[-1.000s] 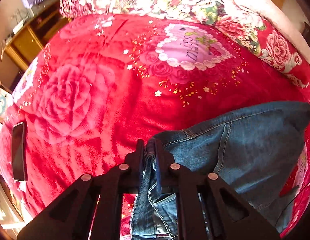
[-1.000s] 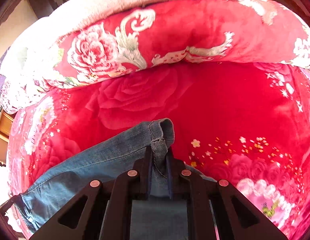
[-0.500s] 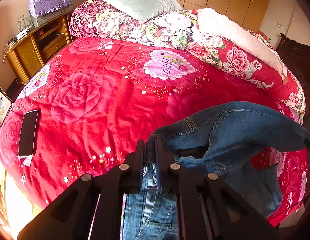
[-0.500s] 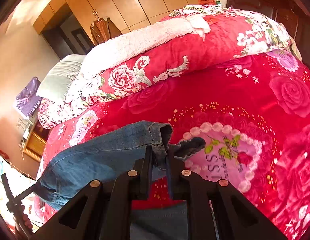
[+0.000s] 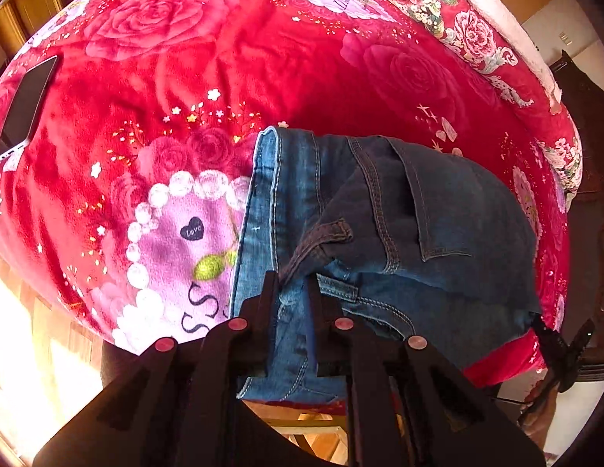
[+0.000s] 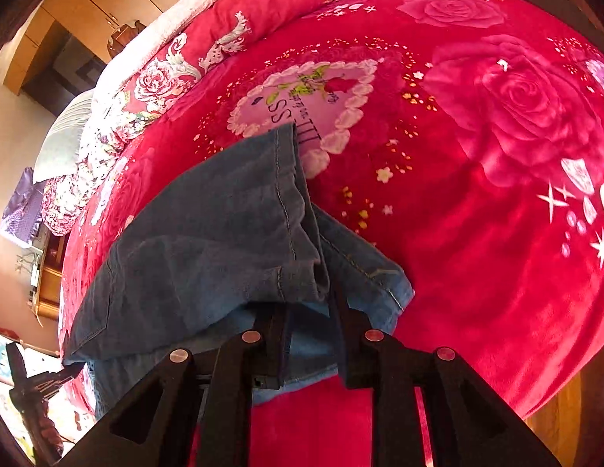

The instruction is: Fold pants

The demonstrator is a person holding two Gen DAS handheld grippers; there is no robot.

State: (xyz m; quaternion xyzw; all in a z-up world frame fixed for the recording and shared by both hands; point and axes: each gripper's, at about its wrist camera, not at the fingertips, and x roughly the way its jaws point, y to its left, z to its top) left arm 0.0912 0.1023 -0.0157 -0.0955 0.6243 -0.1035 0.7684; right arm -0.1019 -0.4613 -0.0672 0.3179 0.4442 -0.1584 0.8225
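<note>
Item: jeans (image 5: 438, 225), doubled over at the bed (image 5: 263, 58) edge, 6 o'clock. Left tool (image 5: 292, 292) clamped on waistband denim; right tool (image 6: 307, 311) clamped on hem layers. Risks: layers slipping from either pinch, fold skewing, cloth sliding off the edge. Nearby: phone (image 5: 23, 105) at 9 o'clock, well apart; pillow (image 6: 66, 132) far off; nothing obstructs.

Across the upper half of the left wrist view, the red floral blanket (image 5: 231, 62) lies flat and bare, open room for a gripper. A dark phone (image 5: 23, 105) rests on it at the far left edge. The folded jeans (image 5: 399, 233) fill the centre and lower right. A rolled quilt (image 5: 496, 50) banks along the upper right. In the right wrist view, bare blanket spans the whole right side; the quilt rims the upper left.
</note>
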